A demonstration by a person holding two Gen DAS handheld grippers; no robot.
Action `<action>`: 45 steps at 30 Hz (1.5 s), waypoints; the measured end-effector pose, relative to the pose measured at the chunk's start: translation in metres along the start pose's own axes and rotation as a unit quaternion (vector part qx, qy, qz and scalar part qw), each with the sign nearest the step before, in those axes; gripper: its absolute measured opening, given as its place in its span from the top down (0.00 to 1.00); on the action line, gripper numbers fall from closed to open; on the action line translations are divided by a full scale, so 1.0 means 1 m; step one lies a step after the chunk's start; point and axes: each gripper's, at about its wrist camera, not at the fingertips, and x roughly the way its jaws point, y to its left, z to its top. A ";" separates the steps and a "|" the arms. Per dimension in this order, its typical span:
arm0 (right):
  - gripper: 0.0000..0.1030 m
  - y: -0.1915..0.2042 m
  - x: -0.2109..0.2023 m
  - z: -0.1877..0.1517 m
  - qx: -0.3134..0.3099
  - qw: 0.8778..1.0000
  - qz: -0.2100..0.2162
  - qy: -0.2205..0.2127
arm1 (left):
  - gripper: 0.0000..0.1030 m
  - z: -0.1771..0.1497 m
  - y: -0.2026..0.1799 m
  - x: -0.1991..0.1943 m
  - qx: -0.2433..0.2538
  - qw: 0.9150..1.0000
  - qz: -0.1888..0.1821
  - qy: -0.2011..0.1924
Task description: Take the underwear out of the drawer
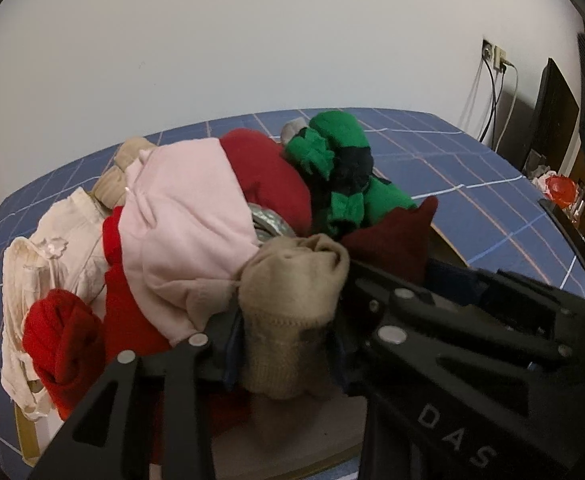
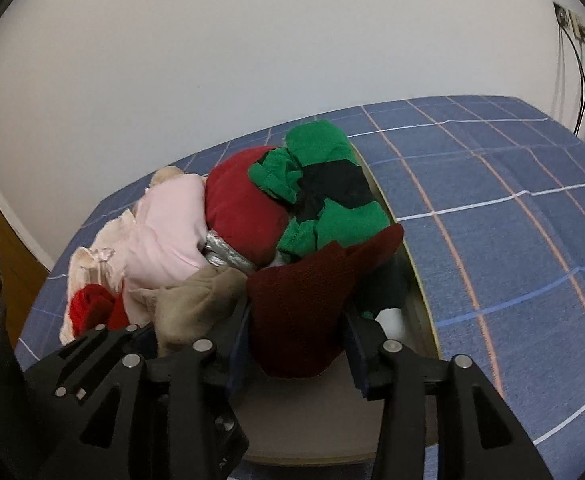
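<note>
A wooden drawer (image 2: 414,268) lies on a bed, heaped with clothes. My left gripper (image 1: 288,308) is shut on a rolled beige knit piece (image 1: 292,280) at the near edge of the heap. Just to its right, my right gripper (image 2: 296,328) is shut on a dark red knit garment (image 2: 304,300) that fills the gap between its fingers. Behind them lie a pink garment (image 1: 180,220), a bright red one (image 1: 272,176), a green and black one (image 1: 344,172) and a silver waistband (image 2: 228,256). White lacy cloth (image 1: 52,256) and a red knotted piece (image 1: 64,336) hang over the left side.
The blue plaid bed cover (image 2: 512,220) spreads around the drawer, widest on the right. A white wall stands behind. A wall socket with cables (image 1: 496,60) and dark furniture bearing a red object (image 1: 558,190) are at the far right.
</note>
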 end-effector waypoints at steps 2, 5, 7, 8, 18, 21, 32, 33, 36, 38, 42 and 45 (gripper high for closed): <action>0.43 -0.002 -0.001 -0.004 0.002 1.000 -0.013 0.001 | 0.60 -0.003 -0.005 0.000 0.021 1.000 0.012 -0.001; 0.39 0.000 -0.010 -0.010 -0.003 1.000 -0.021 0.000 | 0.55 -0.007 -0.010 -0.004 0.033 0.999 0.020 0.001; 0.39 0.000 -0.016 -0.013 -0.003 1.000 -0.017 0.000 | 0.52 -0.007 -0.010 -0.006 0.031 0.999 0.020 0.005; 0.38 0.000 -0.019 -0.014 -0.002 1.000 -0.015 0.000 | 0.49 -0.007 -0.011 -0.008 0.028 0.999 0.021 0.007; 0.24 0.001 -0.053 -0.025 -0.003 0.999 0.029 -0.026 | 0.01 -0.016 -0.017 -0.037 0.022 0.999 0.011 -0.023; 0.24 -0.001 -0.063 -0.026 0.006 0.998 0.041 -0.044 | 0.01 -0.018 -0.009 -0.043 0.001 1.000 0.009 -0.028; 0.14 -0.001 -0.087 -0.044 0.042 0.988 0.045 -0.139 | 0.01 -0.026 0.013 -0.066 -0.038 0.996 0.045 -0.066; 0.14 0.000 -0.087 -0.046 0.041 0.989 0.042 -0.139 | 0.01 -0.028 0.016 -0.066 -0.041 0.996 0.051 -0.066; 0.14 0.001 -0.090 -0.051 0.040 0.988 0.031 -0.145 | 0.01 -0.032 0.021 -0.070 -0.043 0.994 0.067 -0.070; 0.14 0.001 -0.095 -0.055 0.042 0.987 0.028 -0.151 | 0.01 -0.035 0.022 -0.073 -0.040 0.994 0.078 -0.072; 0.14 0.000 -0.104 -0.066 0.043 0.986 0.027 -0.158 | 0.01 -0.045 0.024 -0.081 -0.042 0.992 0.087 -0.076; 0.14 0.002 -0.111 -0.074 0.041 0.985 0.029 -0.164 | 0.01 -0.053 0.025 -0.087 -0.046 0.992 0.089 -0.075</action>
